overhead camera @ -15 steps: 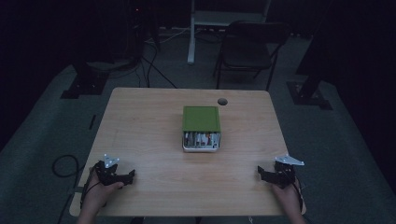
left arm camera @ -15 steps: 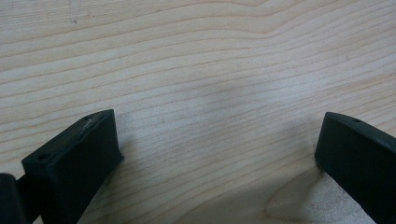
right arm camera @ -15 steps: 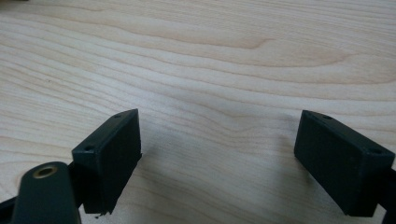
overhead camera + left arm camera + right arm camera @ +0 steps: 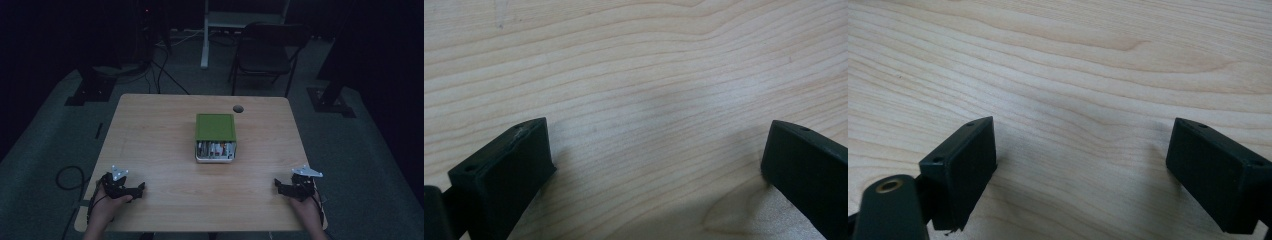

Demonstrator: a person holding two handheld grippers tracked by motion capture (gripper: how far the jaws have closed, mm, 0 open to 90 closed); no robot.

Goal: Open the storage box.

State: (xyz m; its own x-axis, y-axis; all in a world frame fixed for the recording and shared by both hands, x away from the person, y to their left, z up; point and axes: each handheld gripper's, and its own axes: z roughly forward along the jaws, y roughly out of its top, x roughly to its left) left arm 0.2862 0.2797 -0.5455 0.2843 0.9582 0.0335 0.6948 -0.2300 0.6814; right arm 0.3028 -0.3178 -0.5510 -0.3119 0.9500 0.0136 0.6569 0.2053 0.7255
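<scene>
Box (image 4: 215,137) sits at the centre of the worktop (image 4: 150,145), well apart from both grippers. Green lid on top, flat and closed over a pale, light-coloured body. The side facing the person is open or see-through: small items show inside, white with touches of red, too small to identify.

Worktop: light wood with clear grain, rounded corners, a round cable hole (image 4: 238,108) near the far edge just beyond the box. Room is dark; grey floor, a folding chair (image 4: 262,55) behind the worktop, a white stand leg (image 4: 204,35) beside it, dark equipment bases at both sides, cables on the floor.

Left gripper (image 4: 131,189) rests at the near left corner of the worktop, held in a hand; left gripper view shows jaws spread wide, bare wood between them. Right gripper (image 4: 285,187) rests at the near right corner, likewise hand-held; right gripper view shows jaws wide apart, holding nothing, grain running across below them
</scene>
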